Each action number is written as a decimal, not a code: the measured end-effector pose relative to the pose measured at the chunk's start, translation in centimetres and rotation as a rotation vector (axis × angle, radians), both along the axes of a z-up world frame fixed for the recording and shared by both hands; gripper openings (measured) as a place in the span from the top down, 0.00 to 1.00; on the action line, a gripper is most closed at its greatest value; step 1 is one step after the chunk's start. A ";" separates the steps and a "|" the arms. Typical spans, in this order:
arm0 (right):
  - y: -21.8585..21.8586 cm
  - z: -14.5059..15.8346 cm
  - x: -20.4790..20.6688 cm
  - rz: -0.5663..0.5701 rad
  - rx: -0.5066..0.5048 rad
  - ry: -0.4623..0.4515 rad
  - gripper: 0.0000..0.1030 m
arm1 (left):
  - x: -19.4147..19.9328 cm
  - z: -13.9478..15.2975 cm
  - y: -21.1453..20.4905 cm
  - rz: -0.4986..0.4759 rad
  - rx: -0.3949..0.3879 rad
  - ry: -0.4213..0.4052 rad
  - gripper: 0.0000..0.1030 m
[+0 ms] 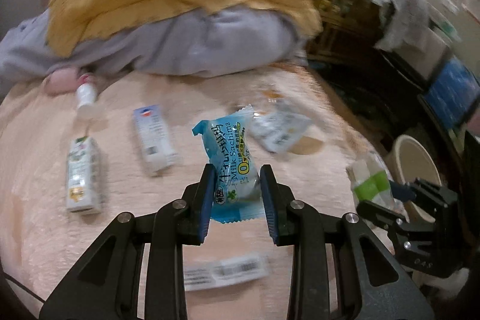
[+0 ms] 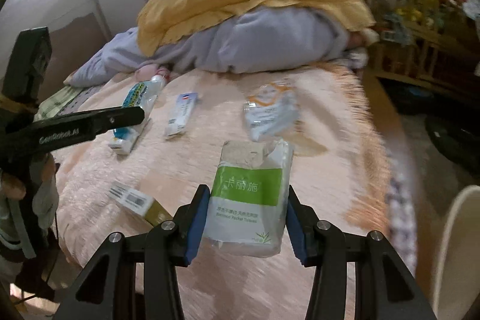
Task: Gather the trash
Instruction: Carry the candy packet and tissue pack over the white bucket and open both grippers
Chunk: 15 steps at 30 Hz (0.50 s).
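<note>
My left gripper is shut on a blue Milk Sachima snack wrapper, held above the pink bed cover. My right gripper is shut on a green-and-white pocket tissue pack, also held above the bed. In the left wrist view the right gripper and its tissue pack show at the right. In the right wrist view the left gripper's arm crosses the left side, with its wrapper partly hidden behind it.
On the bed lie a white carton, a small white box, a clear plastic bag, a barcode box and a small bottle. A beige bin stands off the right edge. Yellow and grey bedding is piled behind.
</note>
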State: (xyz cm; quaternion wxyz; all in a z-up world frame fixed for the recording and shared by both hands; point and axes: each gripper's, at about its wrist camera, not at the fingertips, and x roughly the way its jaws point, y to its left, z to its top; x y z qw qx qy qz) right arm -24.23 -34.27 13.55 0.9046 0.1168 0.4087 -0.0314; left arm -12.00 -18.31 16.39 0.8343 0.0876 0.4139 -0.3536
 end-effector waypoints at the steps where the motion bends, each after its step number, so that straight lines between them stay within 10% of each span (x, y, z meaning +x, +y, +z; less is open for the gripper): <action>1: -0.6 0.2 -0.8 -0.014 -0.003 0.000 0.55 | -0.6 0.1 -0.6 -0.015 0.000 -0.003 0.73; 15: -10.2 0.6 -11.6 -0.263 -0.008 0.007 0.55 | -9.6 0.1 -12.0 -0.259 0.036 -0.041 0.73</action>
